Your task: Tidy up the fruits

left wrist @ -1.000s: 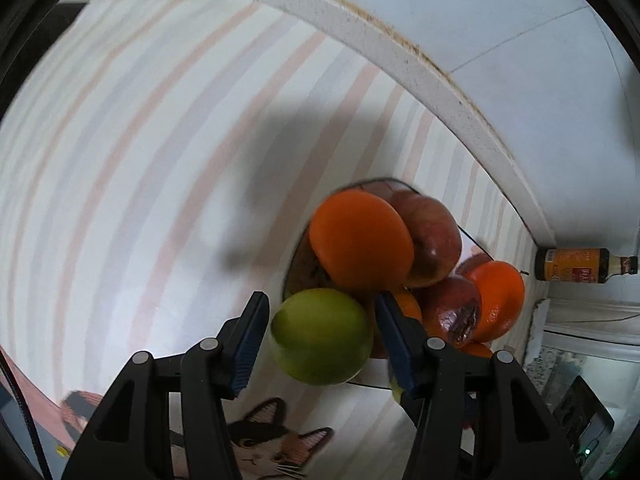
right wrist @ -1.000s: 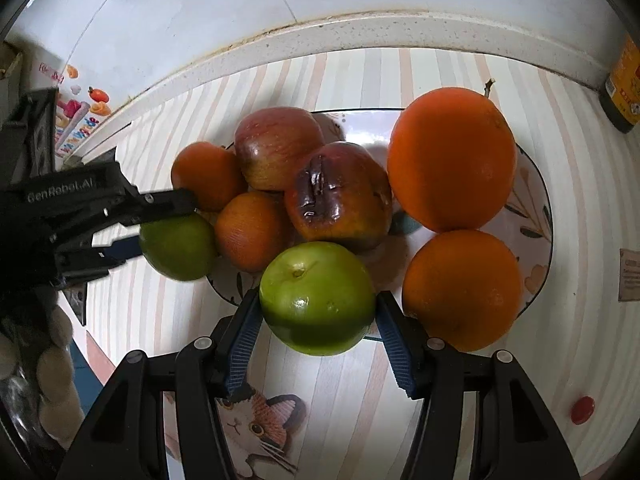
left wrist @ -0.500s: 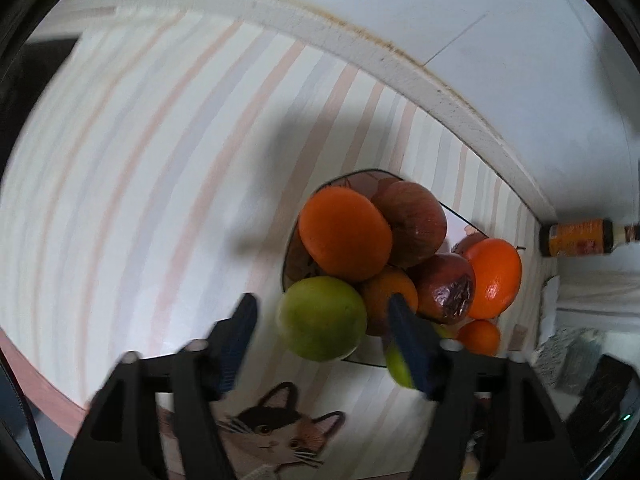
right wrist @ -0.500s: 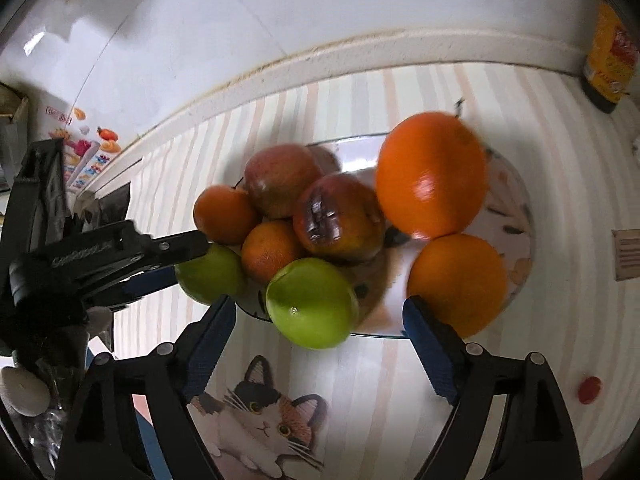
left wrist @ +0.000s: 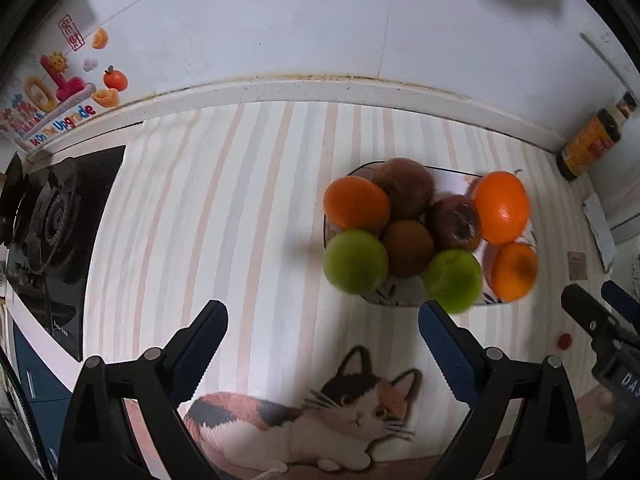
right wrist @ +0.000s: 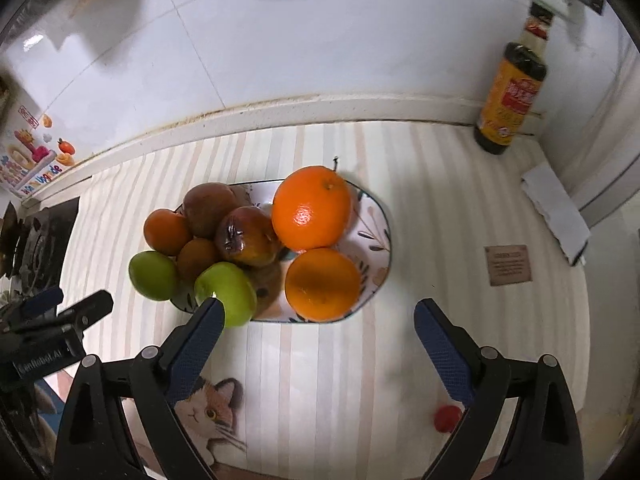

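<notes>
Both tools wide open, holding nothing: left tool (left wrist: 322,334), right tool (right wrist: 316,330). Plate (right wrist: 376,236) of fruit on striped worktop (right wrist: 440,200), long side running left-right. Two green apples (right wrist: 153,275) at plate's near-left edge.

Both wrist views high, facing wall, sharing fruit plate (left wrist: 400,304)

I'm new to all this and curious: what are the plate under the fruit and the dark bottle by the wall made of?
The white leaf-patterned plate looks like glazed ceramic: glossy with a thin dark rim. The dark bottle with the orange label shines like glass, though plastic is possible.
</notes>
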Demonstrator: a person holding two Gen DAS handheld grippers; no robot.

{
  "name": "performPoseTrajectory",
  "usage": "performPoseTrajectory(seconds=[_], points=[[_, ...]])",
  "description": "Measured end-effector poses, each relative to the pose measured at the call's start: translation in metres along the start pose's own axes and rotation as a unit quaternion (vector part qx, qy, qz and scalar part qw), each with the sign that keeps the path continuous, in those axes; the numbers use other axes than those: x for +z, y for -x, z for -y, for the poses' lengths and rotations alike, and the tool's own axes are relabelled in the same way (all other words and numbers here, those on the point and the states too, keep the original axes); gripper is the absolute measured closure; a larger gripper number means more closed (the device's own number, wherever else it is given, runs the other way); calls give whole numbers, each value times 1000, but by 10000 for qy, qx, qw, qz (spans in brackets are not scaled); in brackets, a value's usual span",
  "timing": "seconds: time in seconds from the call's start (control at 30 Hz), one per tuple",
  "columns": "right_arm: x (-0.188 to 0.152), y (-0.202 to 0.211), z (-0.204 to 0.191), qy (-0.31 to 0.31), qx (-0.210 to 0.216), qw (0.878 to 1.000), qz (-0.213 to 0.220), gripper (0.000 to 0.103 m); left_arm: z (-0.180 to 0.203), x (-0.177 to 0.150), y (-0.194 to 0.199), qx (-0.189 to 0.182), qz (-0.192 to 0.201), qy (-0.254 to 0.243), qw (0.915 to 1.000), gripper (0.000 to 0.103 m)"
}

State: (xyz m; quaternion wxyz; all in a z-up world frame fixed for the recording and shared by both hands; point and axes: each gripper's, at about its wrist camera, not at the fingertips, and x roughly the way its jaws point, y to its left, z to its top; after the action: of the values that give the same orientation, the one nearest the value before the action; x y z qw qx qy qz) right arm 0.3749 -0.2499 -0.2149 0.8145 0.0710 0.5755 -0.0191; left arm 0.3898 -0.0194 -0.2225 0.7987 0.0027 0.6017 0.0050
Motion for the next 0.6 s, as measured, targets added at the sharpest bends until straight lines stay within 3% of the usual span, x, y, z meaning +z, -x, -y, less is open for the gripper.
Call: performPoseTrajectory(seconds=[0.6], points=[[-71,164,-14,182,190,9952,943,5,13,-68,146,-351,1040,-189,9938,5]])
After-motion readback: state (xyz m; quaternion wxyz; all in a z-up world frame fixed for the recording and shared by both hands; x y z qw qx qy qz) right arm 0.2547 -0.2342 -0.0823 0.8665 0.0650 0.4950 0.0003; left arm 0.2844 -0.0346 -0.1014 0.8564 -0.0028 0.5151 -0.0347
